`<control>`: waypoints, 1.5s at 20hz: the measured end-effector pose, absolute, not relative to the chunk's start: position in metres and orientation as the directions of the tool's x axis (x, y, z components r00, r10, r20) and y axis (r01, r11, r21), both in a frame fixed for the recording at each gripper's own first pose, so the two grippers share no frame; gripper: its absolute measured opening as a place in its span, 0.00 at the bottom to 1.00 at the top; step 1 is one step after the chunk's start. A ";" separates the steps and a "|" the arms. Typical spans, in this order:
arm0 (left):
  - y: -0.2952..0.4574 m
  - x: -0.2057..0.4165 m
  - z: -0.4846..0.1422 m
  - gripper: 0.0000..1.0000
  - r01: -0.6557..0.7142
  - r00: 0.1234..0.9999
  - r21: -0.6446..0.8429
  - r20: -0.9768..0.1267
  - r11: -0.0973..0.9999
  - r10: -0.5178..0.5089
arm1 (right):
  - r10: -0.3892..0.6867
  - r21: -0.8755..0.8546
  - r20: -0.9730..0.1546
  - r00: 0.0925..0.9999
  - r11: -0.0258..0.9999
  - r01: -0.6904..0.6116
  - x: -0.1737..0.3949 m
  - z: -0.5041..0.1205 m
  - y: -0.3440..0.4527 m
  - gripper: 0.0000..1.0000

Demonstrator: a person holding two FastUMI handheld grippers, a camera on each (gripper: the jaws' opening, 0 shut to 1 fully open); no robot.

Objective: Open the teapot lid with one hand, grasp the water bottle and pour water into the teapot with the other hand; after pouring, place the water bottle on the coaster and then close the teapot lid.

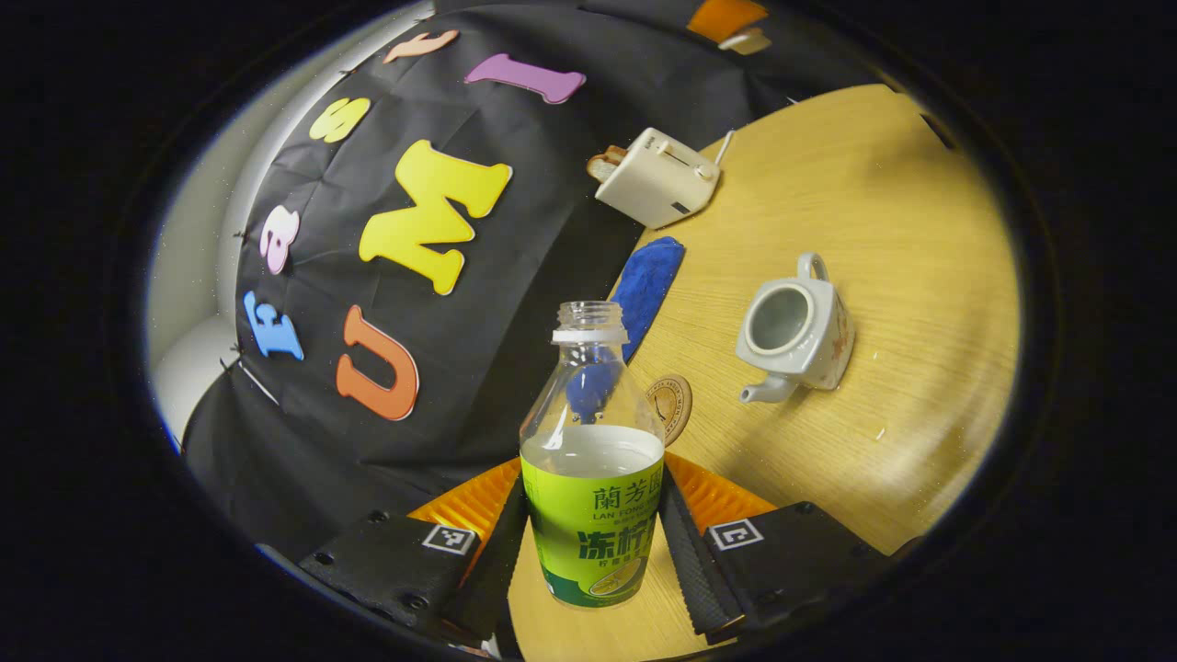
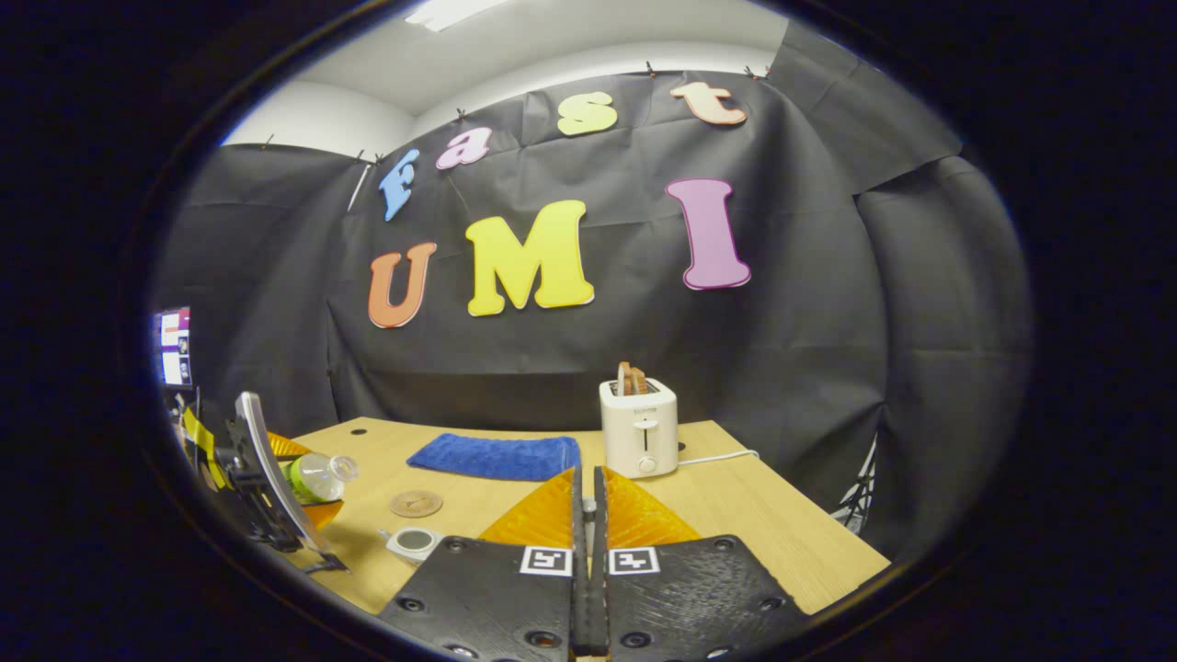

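My left gripper [image 1: 593,515] is shut on the water bottle [image 1: 593,432], a clear uncapped plastic bottle with a green label, part full. The white teapot [image 1: 798,333] stands on the table beyond it with its mouth open and no lid on. A round brown coaster [image 1: 670,405] lies between bottle and teapot. In the right gripper view the left gripper [image 2: 276,501] holds the bottle [image 2: 317,476] tilted, mouth toward the teapot [image 2: 414,542], near the coaster [image 2: 416,503]. My right gripper [image 2: 588,492] hangs above the table, fingers nearly together on a pale sliver, apparently the teapot lid's knob.
A blue cloth [image 2: 497,457] lies at the back of the wooden table [image 2: 763,515]. A white toaster [image 2: 639,428] with bread in it stands beside the cloth, its cord trailing right. A screen [image 2: 173,345] glows at the far left.
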State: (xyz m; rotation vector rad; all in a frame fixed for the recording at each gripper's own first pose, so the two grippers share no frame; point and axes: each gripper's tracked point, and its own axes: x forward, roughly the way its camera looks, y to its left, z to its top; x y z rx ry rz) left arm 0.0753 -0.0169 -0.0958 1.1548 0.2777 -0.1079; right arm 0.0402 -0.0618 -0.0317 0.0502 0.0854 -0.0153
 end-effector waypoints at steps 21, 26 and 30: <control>-0.050 0.082 -0.067 0.76 0.209 0.978 0.905 -0.193 -0.370 0.080 | -0.041 0.058 -0.106 0.994 0.997 0.048 0.042 -0.035 -0.080 0.00; -0.048 0.088 -0.072 0.76 0.247 0.969 0.875 -0.223 -0.417 0.106 | -0.045 0.064 -0.096 0.994 0.997 0.051 0.040 -0.031 -0.083 0.00; -0.049 0.090 -0.065 0.76 0.247 0.969 0.834 -0.218 -0.494 0.116 | -0.039 0.066 -0.104 0.994 0.997 0.046 0.040 -0.033 -0.081 0.00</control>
